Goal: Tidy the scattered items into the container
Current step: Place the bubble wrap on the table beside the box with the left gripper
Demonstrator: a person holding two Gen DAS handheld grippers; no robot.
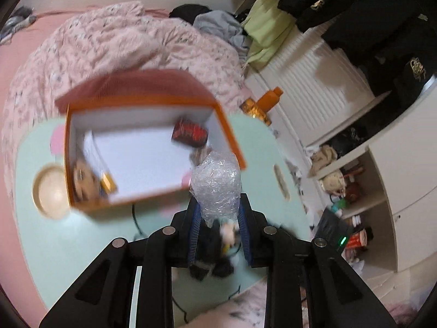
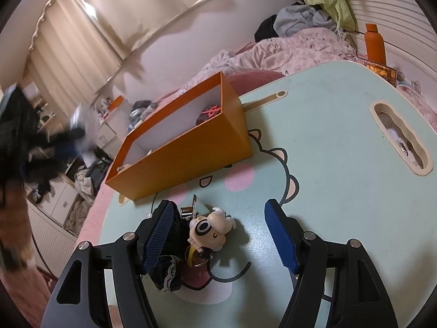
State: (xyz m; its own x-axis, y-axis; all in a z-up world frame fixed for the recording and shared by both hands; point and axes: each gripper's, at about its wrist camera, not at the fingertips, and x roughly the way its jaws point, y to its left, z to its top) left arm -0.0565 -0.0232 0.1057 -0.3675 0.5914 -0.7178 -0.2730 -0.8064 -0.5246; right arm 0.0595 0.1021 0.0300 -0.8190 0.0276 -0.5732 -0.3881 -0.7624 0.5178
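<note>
The left gripper (image 1: 218,213) squeezes a crinkly ball of clear plastic wrap (image 1: 215,186) and holds it up by the near edge of the orange box (image 1: 229,134).

This gripper tips down over the pale green table (image 1: 82,235). The right gripper (image 2: 218,235) hangs low with its blue pads (image 2: 281,240) wide apart and holds nothing. A little white cartoon toy (image 2: 210,228) and a black lacy thing (image 2: 168,273) lie between them. Farther back, the box is white inside, with a red and black can (image 1: 189,134) in it, and blurry small things in the other corner.
</note>
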